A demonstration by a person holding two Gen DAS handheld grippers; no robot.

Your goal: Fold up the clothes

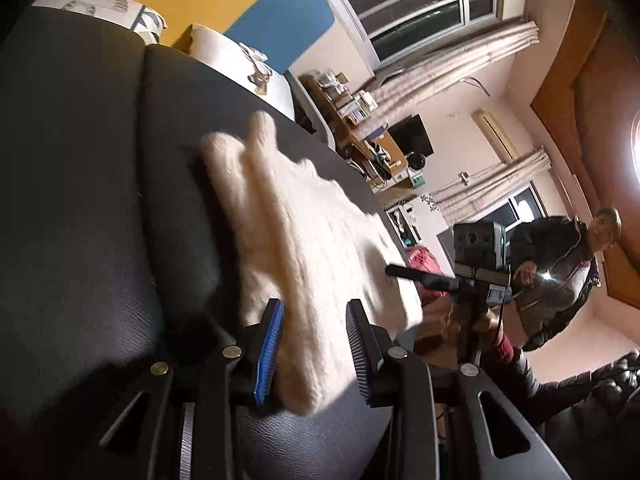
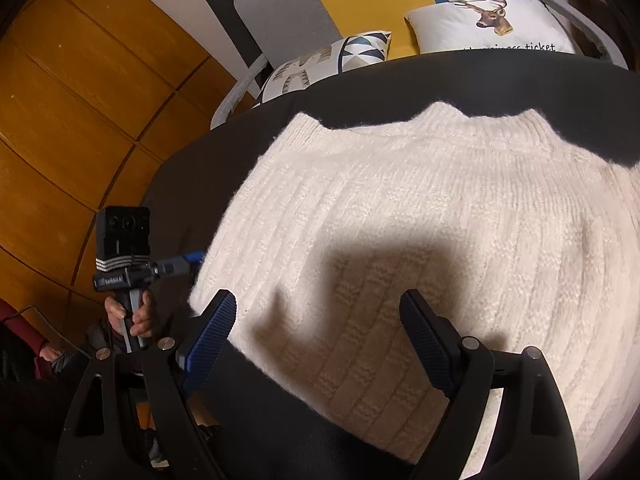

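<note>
A cream ribbed knit sweater (image 1: 304, 220) lies spread flat on a black leather seat (image 1: 100, 200). In the left wrist view my left gripper (image 1: 314, 306) is low at the sweater's near corner. That corner lies loosely between its blue-padded fingers and the jaws stand apart. In the right wrist view my right gripper (image 2: 318, 300) hovers wide open over the sweater (image 2: 440, 208) and casts a shadow on it, with nothing gripped. The left gripper's fingertips (image 2: 191, 258) show at the sweater's left edge. The neckline lies at the far side.
Two printed pillows (image 2: 492, 24) (image 2: 328, 60) rest behind the black seat (image 2: 400, 84). A wooden wardrobe (image 2: 80, 100) stands to the left. In the left wrist view a person (image 1: 560, 272) in a dark jacket is at the right, and a cluttered desk (image 1: 360, 120) and curtained windows lie beyond.
</note>
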